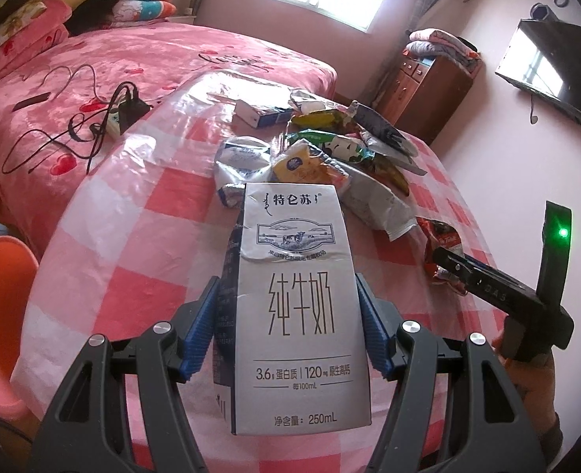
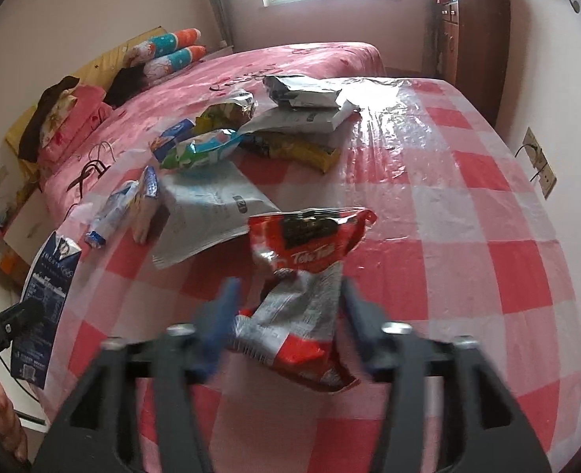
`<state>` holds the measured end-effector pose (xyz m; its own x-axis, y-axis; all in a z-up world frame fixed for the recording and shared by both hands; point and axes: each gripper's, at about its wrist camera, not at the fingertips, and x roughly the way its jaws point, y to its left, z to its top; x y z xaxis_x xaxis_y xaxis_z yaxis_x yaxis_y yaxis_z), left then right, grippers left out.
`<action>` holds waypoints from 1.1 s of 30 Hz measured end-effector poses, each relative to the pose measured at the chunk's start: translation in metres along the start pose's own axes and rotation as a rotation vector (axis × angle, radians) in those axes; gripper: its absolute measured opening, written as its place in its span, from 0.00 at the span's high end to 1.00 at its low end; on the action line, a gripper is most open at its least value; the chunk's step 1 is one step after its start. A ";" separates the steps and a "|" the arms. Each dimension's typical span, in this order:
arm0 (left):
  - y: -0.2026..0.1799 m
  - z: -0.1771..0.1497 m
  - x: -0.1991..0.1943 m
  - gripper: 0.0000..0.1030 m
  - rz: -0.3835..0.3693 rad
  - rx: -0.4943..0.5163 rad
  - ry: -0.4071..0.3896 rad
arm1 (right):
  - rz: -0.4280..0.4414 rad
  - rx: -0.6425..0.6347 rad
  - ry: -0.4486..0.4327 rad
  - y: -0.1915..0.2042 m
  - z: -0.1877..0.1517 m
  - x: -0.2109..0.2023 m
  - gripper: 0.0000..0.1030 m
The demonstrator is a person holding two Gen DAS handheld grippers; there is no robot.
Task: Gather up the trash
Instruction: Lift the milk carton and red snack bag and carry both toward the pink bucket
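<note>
While the left gripper (image 1: 286, 311) pinches a tall white milk carton (image 1: 290, 303) above the red-and-white checked table (image 2: 467, 236), the right gripper (image 2: 286, 315) is spread wide around a crinkly red snack bag (image 2: 310, 272), not squeezing it. Most of the wrappers (image 1: 329, 149) are not picked up. Only the right view shows the bag between its fingers.

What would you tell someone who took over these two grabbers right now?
Left gripper: clamped on the milk carton, held above the checked table.
Right gripper: jaws apart around the red snack wrapper; its fingers are blurred, so I can't tell whether they press on it.
Done: carton picked up.
Left: the wrapper, and the pile of wrappers further back on the table. No bin is in view.
</note>
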<state>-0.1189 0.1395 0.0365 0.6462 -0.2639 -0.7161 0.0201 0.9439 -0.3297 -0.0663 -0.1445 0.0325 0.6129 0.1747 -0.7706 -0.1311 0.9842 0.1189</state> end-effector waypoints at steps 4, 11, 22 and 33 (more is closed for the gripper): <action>0.003 -0.005 0.000 0.36 0.006 0.001 0.004 | -0.075 -0.021 0.028 0.004 0.006 0.017 0.26; 0.010 -0.007 -0.003 0.36 0.008 -0.009 -0.005 | -0.087 -0.011 0.006 -0.003 0.006 0.021 0.56; 0.021 -0.010 -0.015 0.36 -0.017 -0.022 -0.032 | 0.008 -0.018 -0.039 0.022 0.002 -0.014 0.60; 0.069 -0.007 -0.064 0.36 0.073 -0.073 -0.152 | 0.319 -0.179 0.018 0.148 0.017 -0.032 0.60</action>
<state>-0.1637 0.2197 0.0553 0.7521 -0.1566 -0.6401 -0.0833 0.9410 -0.3281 -0.0922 -0.0041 0.0853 0.5061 0.4697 -0.7234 -0.4483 0.8597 0.2447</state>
